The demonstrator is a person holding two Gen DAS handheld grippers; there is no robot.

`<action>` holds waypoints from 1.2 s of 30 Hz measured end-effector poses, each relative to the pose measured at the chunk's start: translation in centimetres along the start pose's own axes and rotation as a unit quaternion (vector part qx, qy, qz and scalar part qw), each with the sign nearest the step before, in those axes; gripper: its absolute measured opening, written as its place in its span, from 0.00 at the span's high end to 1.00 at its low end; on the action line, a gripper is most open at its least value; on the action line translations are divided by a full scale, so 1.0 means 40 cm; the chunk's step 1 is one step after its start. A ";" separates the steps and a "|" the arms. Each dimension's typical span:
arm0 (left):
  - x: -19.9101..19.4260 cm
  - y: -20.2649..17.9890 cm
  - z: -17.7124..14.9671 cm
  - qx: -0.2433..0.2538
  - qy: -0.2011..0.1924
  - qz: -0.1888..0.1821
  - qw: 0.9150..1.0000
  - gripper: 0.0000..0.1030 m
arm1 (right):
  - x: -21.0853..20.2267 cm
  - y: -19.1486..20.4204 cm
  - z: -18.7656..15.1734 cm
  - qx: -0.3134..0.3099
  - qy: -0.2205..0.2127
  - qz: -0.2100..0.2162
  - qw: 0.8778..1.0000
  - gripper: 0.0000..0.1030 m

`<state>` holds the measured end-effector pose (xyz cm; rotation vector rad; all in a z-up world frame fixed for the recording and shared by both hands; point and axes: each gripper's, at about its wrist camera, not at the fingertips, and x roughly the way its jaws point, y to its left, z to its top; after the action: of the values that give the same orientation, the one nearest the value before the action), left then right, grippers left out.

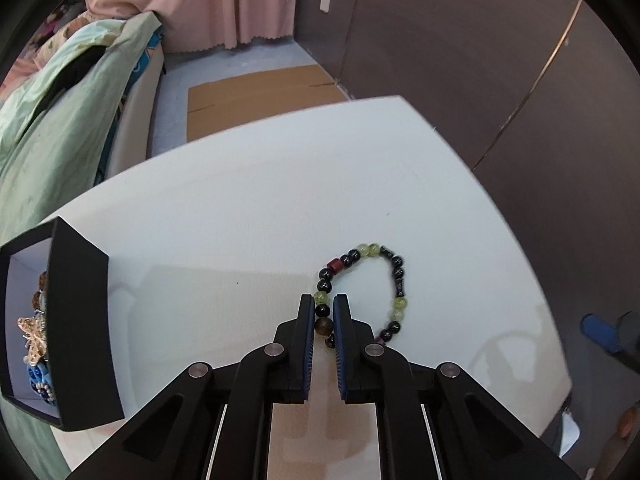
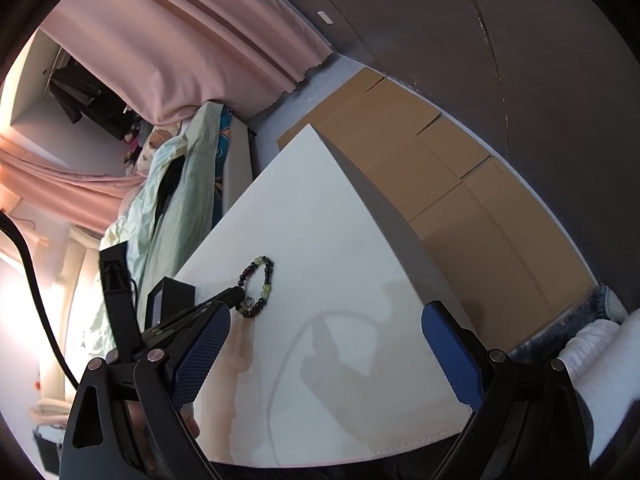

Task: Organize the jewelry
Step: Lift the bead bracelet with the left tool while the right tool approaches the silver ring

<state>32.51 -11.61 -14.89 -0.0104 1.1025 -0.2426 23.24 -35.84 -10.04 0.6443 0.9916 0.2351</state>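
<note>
1. Left gripper (image 1: 323,312): nearest item in the left wrist view. Jaws nearly together, clamped on 2 or 3 beads of the bracelet, pointing steeply down at the table. Only a short run of the strand sits between the pads.

2. Bracelet (image 1: 362,292): loop of black, pale green and dark red beads, lying flat on the table (image 1: 248,208) apart from the pinched stretch. Risk: round beads may roll out of the pads on lifting, dropping the strand. Risk: an elastic cord, if that is what strings it, could stretch and snap back. Risk: the free loop will swing and may catch the box rim.

3. Box (image 1: 80,320): black, open, at the table's left edge, just left of the gripper. Holds a gold brooch (image 1: 34,332), blue pieces and other beads. Judged destination for the bracelet. Risk: it sits close to the edge, so a nudge from the gripper could push it off. Risk: already part full, so the bracelet may drape over the wall.

4. Right gripper (image 2: 324,344): jaws wide apart, empty, hovering over the near table edge, well apart from the bracelet. Low risk unless it drifts into the left gripper's path.

5. Beyond the table: cardboard (image 1: 256,96) on the floor, green bedding (image 1: 60,120), pink curtain (image 1: 192,0). A dropped bracelet could roll off toward these.
</note>
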 end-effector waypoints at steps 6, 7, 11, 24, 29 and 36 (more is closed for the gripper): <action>-0.088 -0.009 0.021 0.001 -0.034 -0.037 0.999 0.91 | 0.004 0.019 -0.001 -0.007 0.001 0.000 1.000 0.05; -0.104 -0.011 0.026 0.002 -0.040 -0.041 0.998 0.91 | 0.006 0.024 -0.002 -0.008 0.001 0.001 1.000 0.05; -0.160 -0.016 0.039 0.006 -0.061 -0.056 0.997 0.91 | 0.021 0.043 -0.006 -0.016 0.006 0.006 1.000 0.06; -0.296 0.067 0.052 -0.008 -0.107 -0.062 0.992 0.91 | 0.109 0.118 0.001 -0.037 0.038 0.015 0.998 0.22; -0.335 0.132 0.046 -0.025 -0.119 -0.054 0.991 0.91 | 0.168 0.176 0.011 -0.062 0.065 0.010 0.996 0.29; -0.348 0.218 0.031 -0.056 -0.125 -0.043 0.990 0.91 | 0.266 0.238 0.016 -0.102 0.125 -0.026 0.987 0.47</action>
<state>29.30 -0.49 -3.18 -0.1839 0.8652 -0.2491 30.49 -23.59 -11.52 0.4065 1.2050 0.3722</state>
